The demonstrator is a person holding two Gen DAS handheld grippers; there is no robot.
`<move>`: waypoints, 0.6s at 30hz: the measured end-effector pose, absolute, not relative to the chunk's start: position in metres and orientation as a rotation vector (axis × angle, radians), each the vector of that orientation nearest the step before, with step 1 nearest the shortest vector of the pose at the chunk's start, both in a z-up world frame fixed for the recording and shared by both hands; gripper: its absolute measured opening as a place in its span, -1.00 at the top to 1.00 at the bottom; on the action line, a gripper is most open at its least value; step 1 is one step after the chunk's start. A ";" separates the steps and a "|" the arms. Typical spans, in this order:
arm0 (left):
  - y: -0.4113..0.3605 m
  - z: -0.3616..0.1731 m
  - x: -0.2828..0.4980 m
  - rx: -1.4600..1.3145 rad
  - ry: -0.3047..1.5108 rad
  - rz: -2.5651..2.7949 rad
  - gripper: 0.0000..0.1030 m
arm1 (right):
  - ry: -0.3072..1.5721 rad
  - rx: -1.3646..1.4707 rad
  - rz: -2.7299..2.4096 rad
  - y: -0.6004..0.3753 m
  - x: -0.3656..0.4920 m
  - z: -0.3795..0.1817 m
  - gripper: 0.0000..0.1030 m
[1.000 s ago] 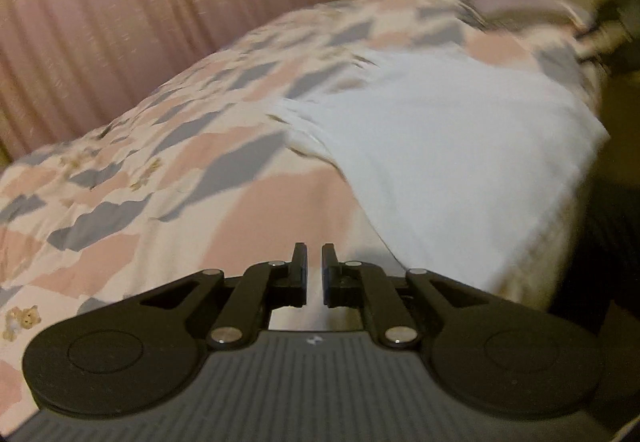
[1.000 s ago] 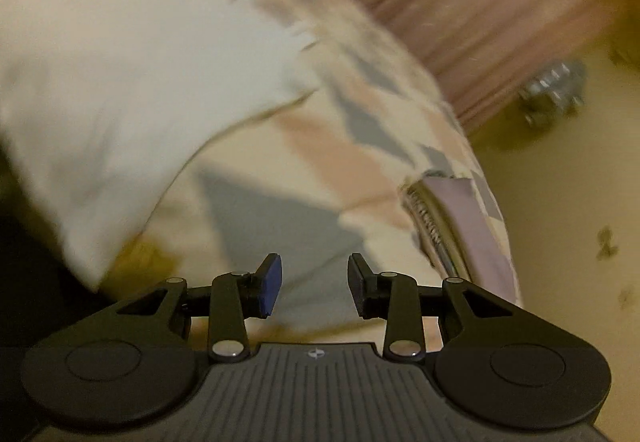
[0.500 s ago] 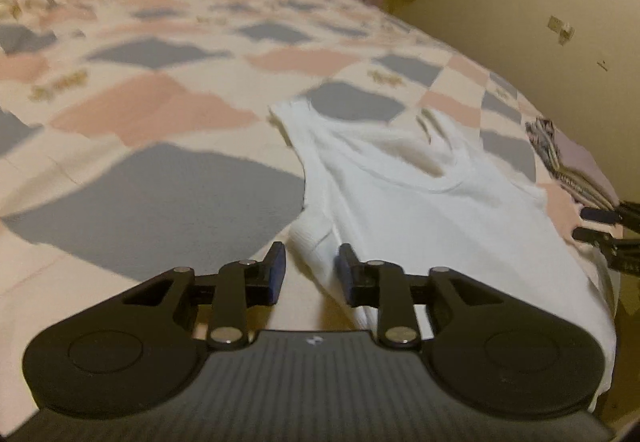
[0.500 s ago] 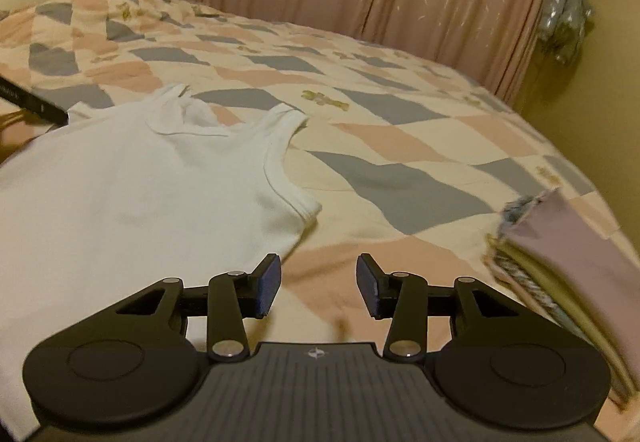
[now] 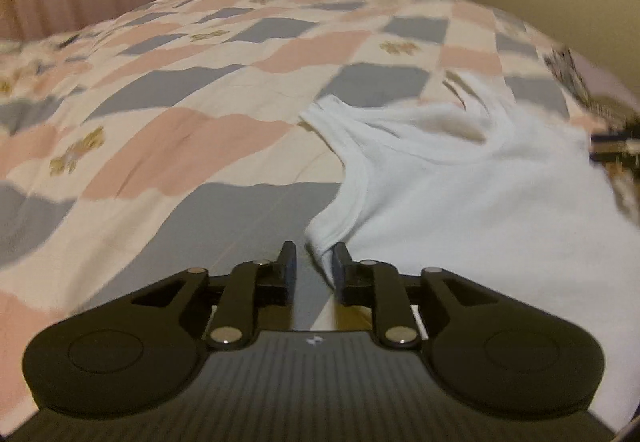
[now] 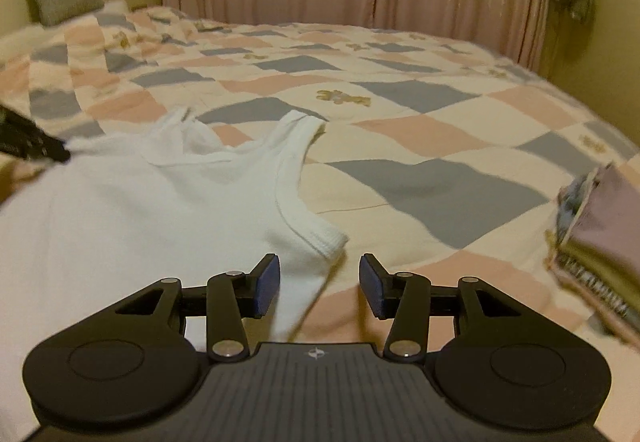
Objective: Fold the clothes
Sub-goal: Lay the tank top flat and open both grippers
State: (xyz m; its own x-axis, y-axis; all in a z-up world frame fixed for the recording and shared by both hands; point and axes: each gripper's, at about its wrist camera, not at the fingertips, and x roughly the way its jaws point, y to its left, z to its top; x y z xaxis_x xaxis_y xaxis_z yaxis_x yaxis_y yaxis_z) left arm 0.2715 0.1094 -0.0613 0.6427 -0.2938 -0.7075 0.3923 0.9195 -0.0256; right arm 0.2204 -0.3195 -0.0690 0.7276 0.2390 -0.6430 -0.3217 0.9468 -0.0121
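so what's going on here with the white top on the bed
A person with a handheld gripper in each hand is starting to fold a white tank top spread flat on a patchwork quilt. The left gripper is open around one underarm edge; the right gripper is open at the other. Neither has closed. A stack of folded clothes sits nearby.

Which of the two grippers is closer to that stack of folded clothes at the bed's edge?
Right. The stack of folded clothes lies just beside the right gripper; the left gripper sits across the white tank top from it.

Folded stack (image 6: pixel 600 242) cut off, blurred
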 end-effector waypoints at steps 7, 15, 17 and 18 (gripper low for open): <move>0.133 -0.041 0.215 0.087 0.755 -0.339 0.59 | 0.702 -0.057 0.319 -0.327 0.203 -0.066 0.06; 0.120 -0.055 0.134 -0.097 0.844 -0.468 0.54 | 0.731 -0.022 0.352 -0.317 0.160 -0.073 -0.03; 0.110 -0.066 0.126 -0.106 0.877 -0.483 0.54 | 0.739 -0.010 0.348 -0.318 0.154 -0.075 -0.03; 0.105 -0.072 0.123 -0.103 0.895 -0.487 0.58 | 0.742 -0.005 0.345 -0.318 0.151 -0.075 -0.03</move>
